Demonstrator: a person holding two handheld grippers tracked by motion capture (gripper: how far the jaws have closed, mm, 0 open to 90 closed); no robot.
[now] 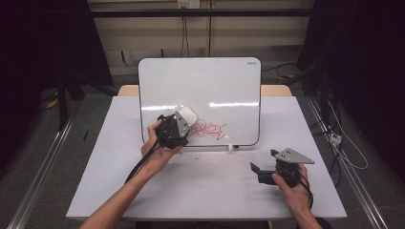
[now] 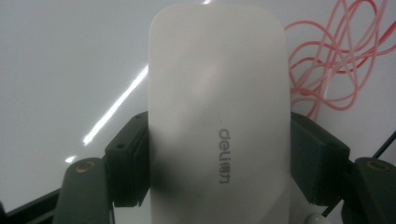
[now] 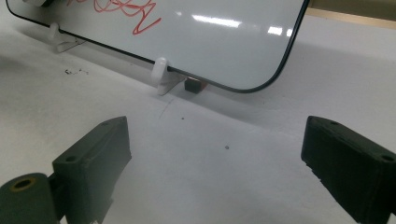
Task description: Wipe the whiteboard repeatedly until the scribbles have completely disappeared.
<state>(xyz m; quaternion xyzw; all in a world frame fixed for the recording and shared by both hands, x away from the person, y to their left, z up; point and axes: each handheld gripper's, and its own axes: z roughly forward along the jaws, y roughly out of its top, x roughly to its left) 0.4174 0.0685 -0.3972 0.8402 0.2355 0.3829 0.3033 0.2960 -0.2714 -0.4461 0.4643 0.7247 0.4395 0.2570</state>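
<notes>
A whiteboard (image 1: 200, 86) stands tilted on white feet at the back of the table, with a red scribble (image 1: 210, 129) low on its face. My left gripper (image 1: 184, 121) is shut on a white eraser (image 2: 217, 116), its two jaws clamping the eraser's sides, and holds it against the board just left of the red scribble (image 2: 336, 60). Down at the front right, my right gripper (image 1: 264, 162) rests low over the table with its jaws wide apart and nothing between them. Ahead of the open right gripper (image 3: 215, 158) stand the whiteboard's lower edge (image 3: 205, 37) and the scribble's tail (image 3: 140, 18).
The white table (image 1: 205, 186) has bare room in front of the board. A white foot (image 3: 162, 77) props the board, with a small dark block (image 3: 194, 86) beside it. Small dark specks (image 3: 74, 71) lie on the table. Dark stands and cables flank the table (image 1: 334, 138).
</notes>
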